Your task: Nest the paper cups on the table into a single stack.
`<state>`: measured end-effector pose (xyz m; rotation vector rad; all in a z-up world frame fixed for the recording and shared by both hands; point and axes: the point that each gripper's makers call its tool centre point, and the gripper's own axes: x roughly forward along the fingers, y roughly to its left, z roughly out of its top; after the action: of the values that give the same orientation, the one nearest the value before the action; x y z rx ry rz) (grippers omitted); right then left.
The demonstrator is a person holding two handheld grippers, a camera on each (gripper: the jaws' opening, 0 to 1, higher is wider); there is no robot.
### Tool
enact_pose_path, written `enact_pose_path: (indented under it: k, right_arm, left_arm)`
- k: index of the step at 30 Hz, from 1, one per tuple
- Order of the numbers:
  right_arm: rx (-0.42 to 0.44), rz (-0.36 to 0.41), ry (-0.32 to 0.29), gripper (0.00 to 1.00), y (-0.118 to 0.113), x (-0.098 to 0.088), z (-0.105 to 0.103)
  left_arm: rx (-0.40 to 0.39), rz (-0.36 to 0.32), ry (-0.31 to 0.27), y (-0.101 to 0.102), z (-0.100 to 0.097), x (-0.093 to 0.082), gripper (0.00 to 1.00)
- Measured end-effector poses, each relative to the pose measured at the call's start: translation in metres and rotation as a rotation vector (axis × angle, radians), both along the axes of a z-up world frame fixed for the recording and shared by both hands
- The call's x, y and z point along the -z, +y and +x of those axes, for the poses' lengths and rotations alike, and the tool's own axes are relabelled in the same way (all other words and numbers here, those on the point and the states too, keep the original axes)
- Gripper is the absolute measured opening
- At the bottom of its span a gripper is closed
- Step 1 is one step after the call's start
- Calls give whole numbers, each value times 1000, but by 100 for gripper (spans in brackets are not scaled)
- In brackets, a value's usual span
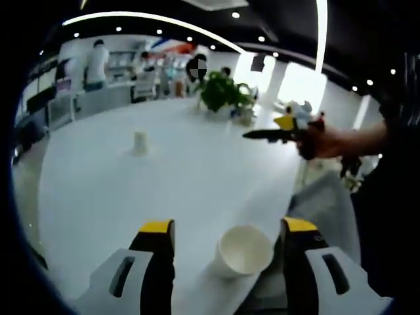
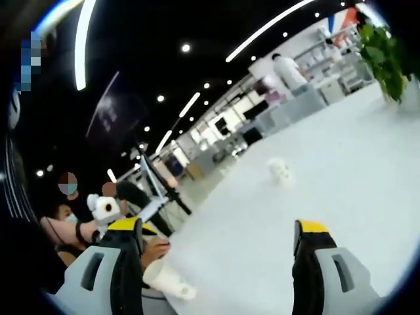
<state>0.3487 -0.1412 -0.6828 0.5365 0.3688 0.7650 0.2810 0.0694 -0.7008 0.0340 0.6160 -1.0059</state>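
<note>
near cup (image 1: 244, 250) tipped btwn spread left gripper (image 1: 230, 262) jaws at table (image 1: 197, 170) edge, far cup (image 1: 140, 142) upright mid-table; right gripper (image 2: 220, 262) spread, empty; paper light, crushable, pinch rim gently.

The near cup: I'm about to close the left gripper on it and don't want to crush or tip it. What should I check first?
1. Left gripper open: ok, jaws stand wide apart.
2. Near cup between the jaws: ok, it sits in the gap, nearer the right-hand jaw.
3. Near cup upright: not ok, it leans with its mouth facing up toward the camera.
4. Far cup free to receive it: ok, it stands alone on the table.
5. Right gripper out of the way: ok, open and holding nothing; it shows in the left gripper view off to the right.
6. Near cup's footing on the table edge: cannot tell.
</note>
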Motion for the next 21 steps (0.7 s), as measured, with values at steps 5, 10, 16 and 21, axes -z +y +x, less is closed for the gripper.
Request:
enact_pose_path:
  k: [5,10,16,21]
  right_arm:
    - [-3,-60,-20,94,-3,5,-2]
    - [-23,-109,-30,95,-5,10,-5]
    - [-50,-178,-49,98,-5,15,-7]
    - [-52,-200,-53,100,-5,17,-7]
  left_arm:
    - [-54,-24,-37,5,12,-6,78]
    - [-87,-42,-59,9,24,-13,81]
    - [-147,-89,-69,15,39,-23,82]
    - [-175,-113,-84,16,46,-30,82]
